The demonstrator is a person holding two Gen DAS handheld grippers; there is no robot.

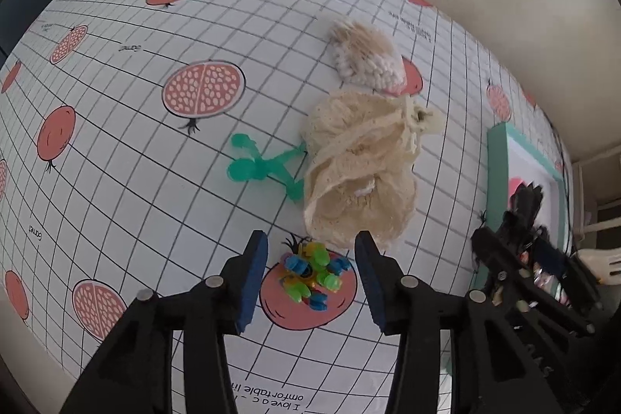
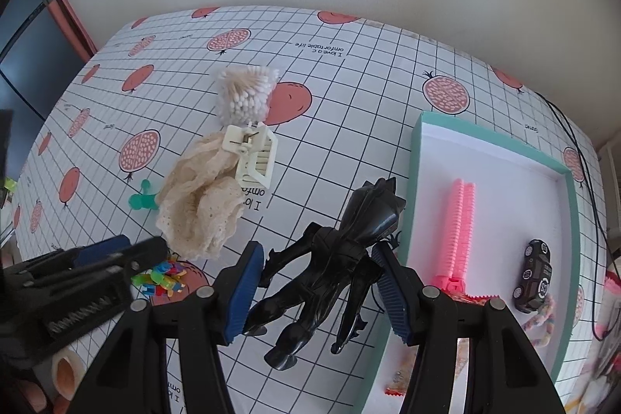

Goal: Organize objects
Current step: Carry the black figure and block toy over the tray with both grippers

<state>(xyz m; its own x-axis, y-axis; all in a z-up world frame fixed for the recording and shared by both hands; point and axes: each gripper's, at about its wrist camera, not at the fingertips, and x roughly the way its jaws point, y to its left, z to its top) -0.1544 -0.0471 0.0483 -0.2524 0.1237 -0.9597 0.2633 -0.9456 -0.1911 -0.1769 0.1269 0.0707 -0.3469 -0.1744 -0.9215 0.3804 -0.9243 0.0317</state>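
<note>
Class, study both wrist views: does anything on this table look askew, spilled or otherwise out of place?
Yes. The crumpled cream lace cloth lies heaped on the table, partly covering the green plastic toy. A white claw hair clip lies tipped against its edge. Nothing appears spilled or broken.

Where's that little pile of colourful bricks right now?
The bricks sit on a red fruit print of the tablecloth, between the open fingers of the left tool, just in front of the cream cloth.
</note>
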